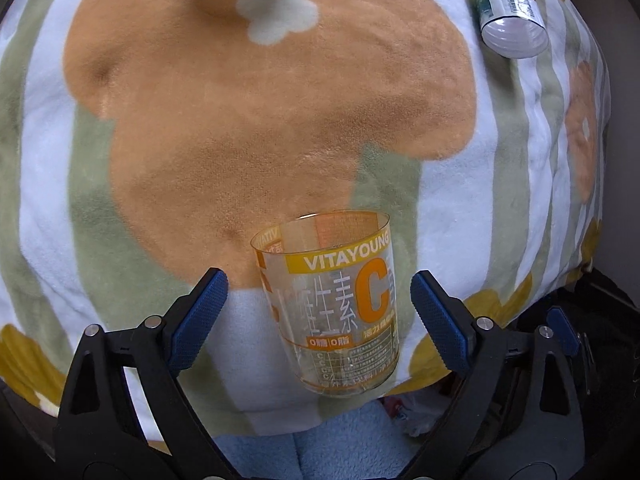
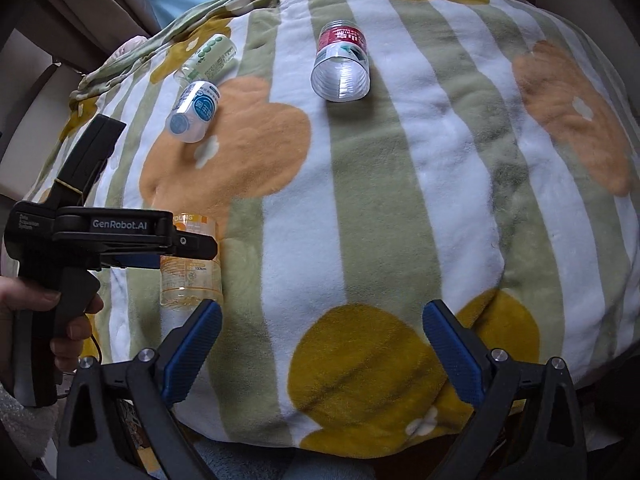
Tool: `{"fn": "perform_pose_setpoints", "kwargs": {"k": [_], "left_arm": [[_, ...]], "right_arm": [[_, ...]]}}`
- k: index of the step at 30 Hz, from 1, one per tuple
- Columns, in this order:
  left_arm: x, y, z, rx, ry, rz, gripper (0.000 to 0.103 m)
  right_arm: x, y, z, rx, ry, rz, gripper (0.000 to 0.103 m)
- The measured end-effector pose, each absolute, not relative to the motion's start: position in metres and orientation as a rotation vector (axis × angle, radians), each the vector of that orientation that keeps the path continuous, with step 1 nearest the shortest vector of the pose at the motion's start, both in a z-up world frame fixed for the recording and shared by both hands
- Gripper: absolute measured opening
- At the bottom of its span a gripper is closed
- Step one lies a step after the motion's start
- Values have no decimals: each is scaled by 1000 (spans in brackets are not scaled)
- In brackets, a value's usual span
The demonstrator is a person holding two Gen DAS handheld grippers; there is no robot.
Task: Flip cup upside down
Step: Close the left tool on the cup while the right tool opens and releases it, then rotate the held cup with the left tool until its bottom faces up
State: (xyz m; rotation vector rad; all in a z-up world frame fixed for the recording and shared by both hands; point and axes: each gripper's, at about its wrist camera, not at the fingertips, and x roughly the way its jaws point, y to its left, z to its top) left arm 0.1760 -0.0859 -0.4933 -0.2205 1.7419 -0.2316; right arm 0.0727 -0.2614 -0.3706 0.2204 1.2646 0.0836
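A clear plastic cup [image 1: 334,300] with yellow-orange "VITAYOUNG" print stands upright, mouth up, on the striped flower blanket [image 1: 240,128]. My left gripper [image 1: 318,300] is open, its blue pads on either side of the cup without touching it. In the right wrist view the same cup [image 2: 192,276] shows at the left, partly hidden behind the left gripper's black body [image 2: 120,236]. My right gripper [image 2: 322,344] is open and empty above the blanket's near edge.
A cut bottle with a red label [image 2: 341,64] lies on its side at the far middle; it also shows in the left wrist view [image 1: 506,4]. A blue-labelled bottle [image 2: 194,112] and a green-labelled one [image 2: 208,58] lie at the far left.
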Motion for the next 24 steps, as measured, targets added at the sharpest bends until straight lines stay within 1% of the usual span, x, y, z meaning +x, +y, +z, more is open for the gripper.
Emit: {"fn": "perform_pose_setpoints", "kwargs": {"k": [1, 2, 3, 4, 8, 10, 12, 14, 16, 19, 21, 24], "left_arm": [[177, -88, -498, -217, 1757, -233, 76], [177, -90, -502, -212, 1771, -238, 65], [179, -93, -504, -208, 1778, -247, 61], [180, -96, -504, -194, 1783, -254, 59], [181, -119, -494, 8, 1775, -328, 58], [179, -137, -484, 183, 1751, -414, 58], [170, -159, -475, 419, 1696, -525, 58], [153, -182, -469, 720, 1597, -654, 58], [131, -198, -467, 1033, 1452, -789, 58], [100, -208, -471, 1398, 1232, -979, 58], [86, -210, -476, 1534, 1151, -1100, 58], [75, -212, -483, 1626, 1090, -1230, 58]], "right_arm": [[72, -264, -371, 230, 1264, 79, 100], [69, -266, -370, 240, 1263, 75, 100], [67, -268, -370, 252, 1263, 73, 100], [66, -270, -370, 262, 1263, 70, 100], [61, -278, -369, 303, 1264, 56, 100], [60, -282, -368, 322, 1261, 51, 100], [59, -287, -367, 336, 1254, 44, 100], [57, -293, -366, 348, 1248, 34, 100], [55, -298, -365, 361, 1243, 22, 100], [51, -307, -364, 375, 1235, 1, 100], [47, -313, -365, 384, 1237, -16, 100], [40, -320, -368, 410, 1248, -39, 100]]}}
